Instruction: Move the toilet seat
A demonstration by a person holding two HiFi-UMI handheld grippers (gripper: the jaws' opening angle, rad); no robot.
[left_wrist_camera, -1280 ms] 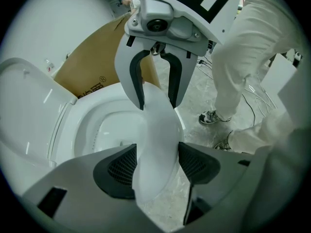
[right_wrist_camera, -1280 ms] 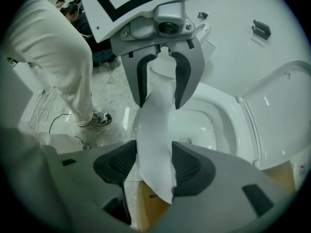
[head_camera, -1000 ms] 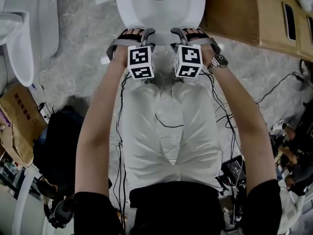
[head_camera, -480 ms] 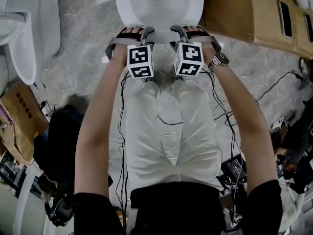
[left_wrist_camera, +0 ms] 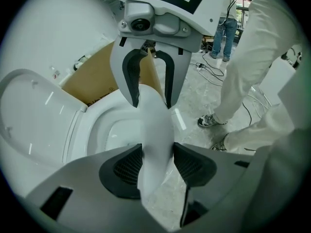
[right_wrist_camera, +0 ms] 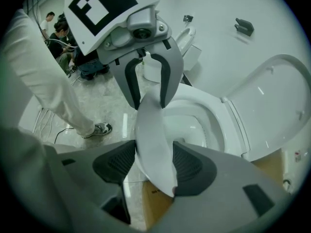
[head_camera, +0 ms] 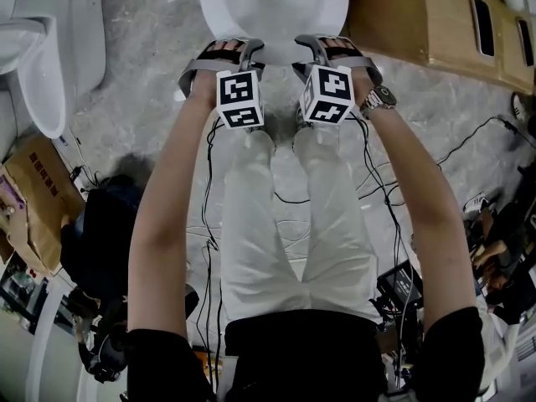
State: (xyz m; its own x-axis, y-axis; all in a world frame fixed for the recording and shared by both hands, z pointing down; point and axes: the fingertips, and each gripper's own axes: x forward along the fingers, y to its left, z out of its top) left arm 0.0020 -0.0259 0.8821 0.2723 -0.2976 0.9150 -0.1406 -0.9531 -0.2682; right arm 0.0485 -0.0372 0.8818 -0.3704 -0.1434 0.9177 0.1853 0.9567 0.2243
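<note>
**1. Grip state.** The left gripper (left_wrist_camera: pixel 154 165) has just been closing its jaws, and its pads now pinch the front rim of the toilet seat (left_wrist_camera: pixel 155 125). The right gripper (right_wrist_camera: pixel 154 166) pinches the same rim just beside it, with both pads against the white plastic. Both grippers point steeply down.

**2. Seat position.** The toilet seat is held above the front edge of the toilet bowl (right_wrist_camera: pixel 194 123). Its front end appears lifted clear of the bowl rim. Beyond the bowl, the lid (right_wrist_camera: pixel 272 98) stands raised at the rear edge.

**3. Hazards.**
- The plastic looks smooth and each grip is narrow. The rim could slip from the pads and the seat could drop onto the bowl.
- Unequal lift between the two grippers would twist the seat about its long axis and strain its rear mounting.
- Too fast a swing could knock the seat against the lid.

**4. Orientation.** The seat's long axis runs front to rear, from the person toward the lid. The gripped front end points at the person and tilts upward. The rear end appears to sit at the bowl's rear edge.
</note>
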